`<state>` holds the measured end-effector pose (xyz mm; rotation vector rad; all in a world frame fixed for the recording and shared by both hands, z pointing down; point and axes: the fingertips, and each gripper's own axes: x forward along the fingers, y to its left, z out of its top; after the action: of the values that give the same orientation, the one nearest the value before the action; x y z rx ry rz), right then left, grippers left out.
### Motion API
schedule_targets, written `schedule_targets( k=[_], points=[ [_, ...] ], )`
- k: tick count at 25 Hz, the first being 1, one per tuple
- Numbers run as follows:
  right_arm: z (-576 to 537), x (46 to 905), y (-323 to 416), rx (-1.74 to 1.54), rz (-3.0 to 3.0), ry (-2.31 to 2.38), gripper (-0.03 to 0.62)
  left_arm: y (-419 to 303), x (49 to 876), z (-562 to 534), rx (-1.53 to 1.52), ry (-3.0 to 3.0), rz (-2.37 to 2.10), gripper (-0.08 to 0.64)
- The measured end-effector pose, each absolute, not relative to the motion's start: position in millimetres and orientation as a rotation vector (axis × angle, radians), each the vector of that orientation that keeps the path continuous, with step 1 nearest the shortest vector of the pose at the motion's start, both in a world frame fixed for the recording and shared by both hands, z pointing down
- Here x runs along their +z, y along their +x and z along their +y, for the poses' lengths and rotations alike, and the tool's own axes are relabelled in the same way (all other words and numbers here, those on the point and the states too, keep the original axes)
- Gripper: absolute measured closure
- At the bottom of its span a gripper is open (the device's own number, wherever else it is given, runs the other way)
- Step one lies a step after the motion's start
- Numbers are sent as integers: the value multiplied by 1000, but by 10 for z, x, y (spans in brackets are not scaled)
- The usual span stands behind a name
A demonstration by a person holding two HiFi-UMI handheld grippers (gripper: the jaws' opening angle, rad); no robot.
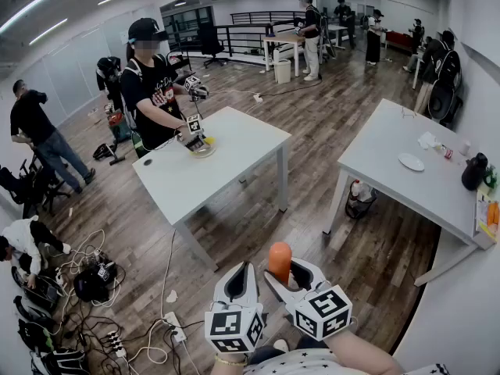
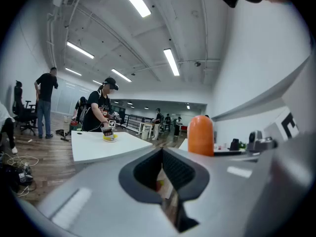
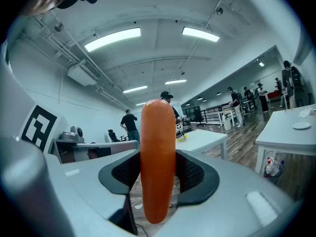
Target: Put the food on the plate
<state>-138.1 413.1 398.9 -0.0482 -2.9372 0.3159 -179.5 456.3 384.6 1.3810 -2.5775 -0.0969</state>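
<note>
An orange sausage-shaped piece of food (image 1: 280, 259) stands upright between the pads of my right gripper (image 1: 282, 276), low in the head view above the wooden floor. In the right gripper view the food (image 3: 158, 152) fills the gap of the right gripper (image 3: 158, 177), pressed from both sides. My left gripper (image 1: 237, 276) is just to its left, shut and holding nothing. In the left gripper view the left gripper (image 2: 163, 168) has its jaws together, and the food (image 2: 200, 135) shows beyond. A white plate (image 1: 411, 162) lies on the white table (image 1: 391, 143) at the right, far from both grippers; the plate (image 3: 300, 126) is small in the right gripper view.
Another white table (image 1: 207, 170) stands ahead on the left, where a person (image 1: 152, 84) works with grippers over a yellow thing. A black jug (image 1: 473, 171) and small items sit on the right table. Cables and gear (image 1: 94, 280) litter the floor at the left. Several people stand around.
</note>
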Motion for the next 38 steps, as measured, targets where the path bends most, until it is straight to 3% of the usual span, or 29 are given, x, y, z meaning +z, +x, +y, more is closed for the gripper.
schedule_targets(
  k=[14, 38],
  points=[
    [2968, 4148, -1029, 324, -2910, 375, 380, -1651, 3983, 3334, -28, 1697, -2363, 552],
    [-835, 4122, -43, 324, -2861, 791, 379, -836, 3919, -630, -81, 2022, -2114, 552]
  ],
)
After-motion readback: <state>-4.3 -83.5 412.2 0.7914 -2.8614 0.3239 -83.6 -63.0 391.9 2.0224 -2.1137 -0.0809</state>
